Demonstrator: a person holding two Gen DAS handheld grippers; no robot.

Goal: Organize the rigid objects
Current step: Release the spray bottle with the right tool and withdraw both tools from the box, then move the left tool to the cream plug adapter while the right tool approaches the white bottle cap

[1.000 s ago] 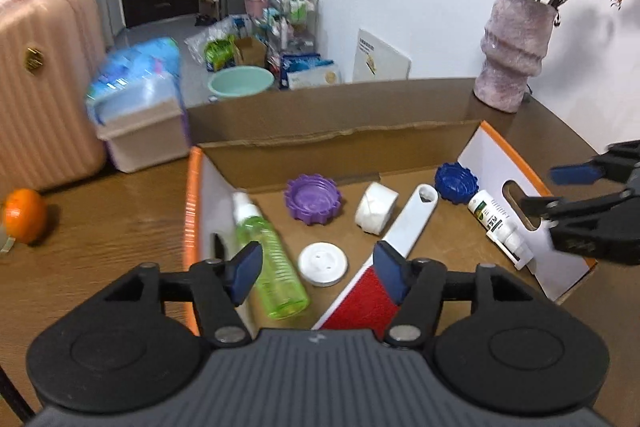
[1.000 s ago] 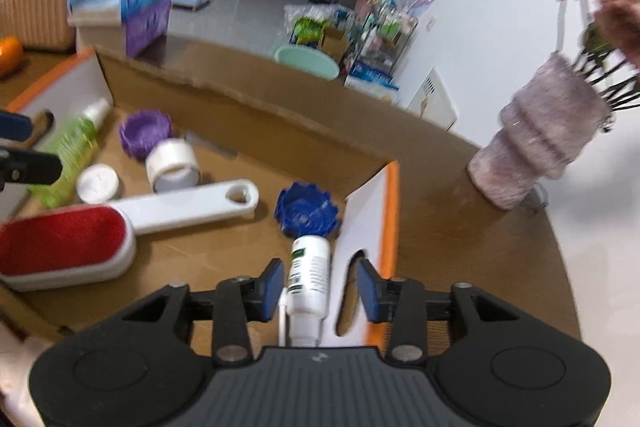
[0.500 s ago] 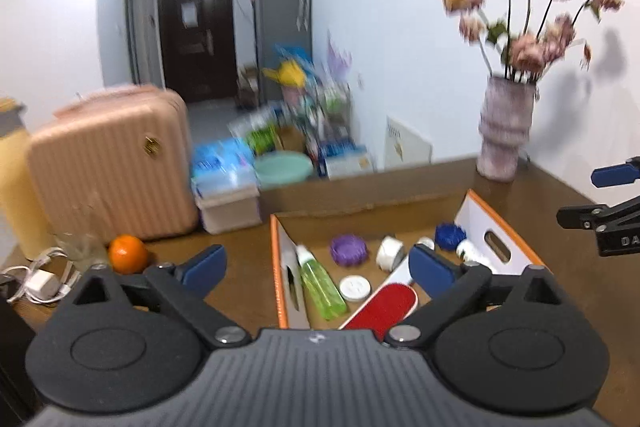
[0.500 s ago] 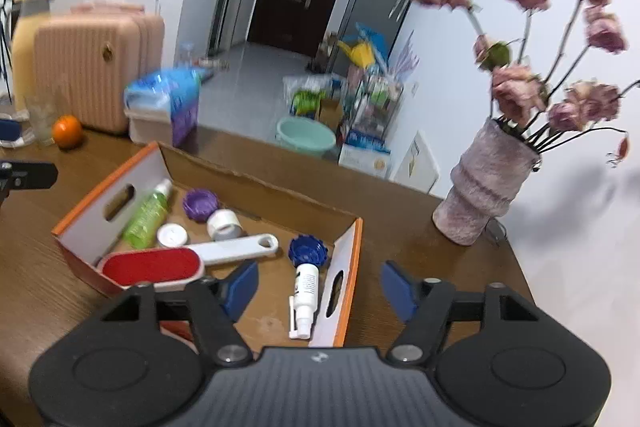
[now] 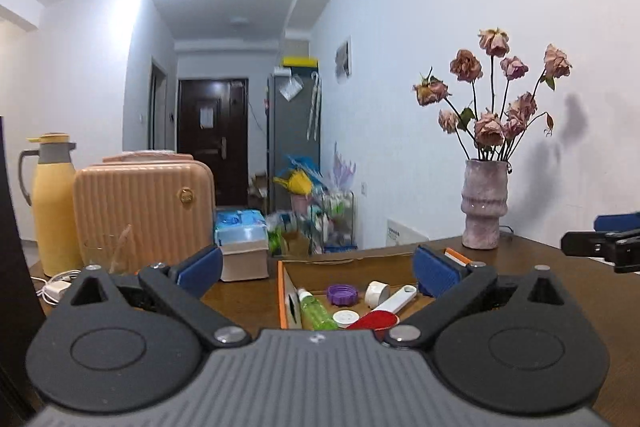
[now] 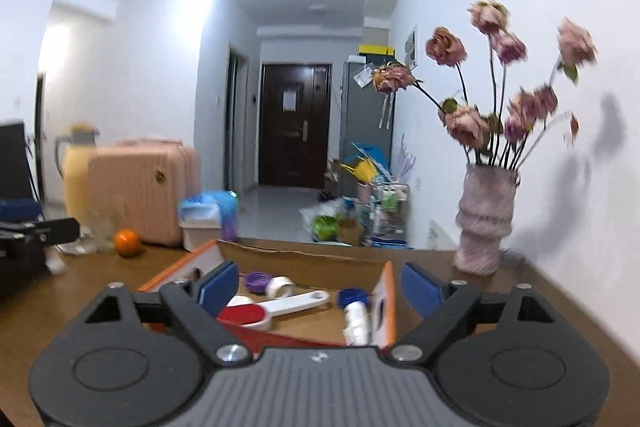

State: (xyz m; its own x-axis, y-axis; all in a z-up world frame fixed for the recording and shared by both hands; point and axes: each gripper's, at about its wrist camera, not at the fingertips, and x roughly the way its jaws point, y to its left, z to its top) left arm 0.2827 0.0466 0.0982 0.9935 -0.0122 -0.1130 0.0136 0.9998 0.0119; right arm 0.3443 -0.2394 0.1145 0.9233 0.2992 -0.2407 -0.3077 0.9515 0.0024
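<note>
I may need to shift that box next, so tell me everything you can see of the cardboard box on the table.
The cardboard box is an open, shallow brown carton with flaps that are white inside and orange-edged, each with a cut-out hand slot. It sits flat on the wooden table. Inside lie a green spray bottle, purple lid, white tape roll, white round lid, red lint brush, blue lid and small white bottle. Neither gripper touches it.
</note>
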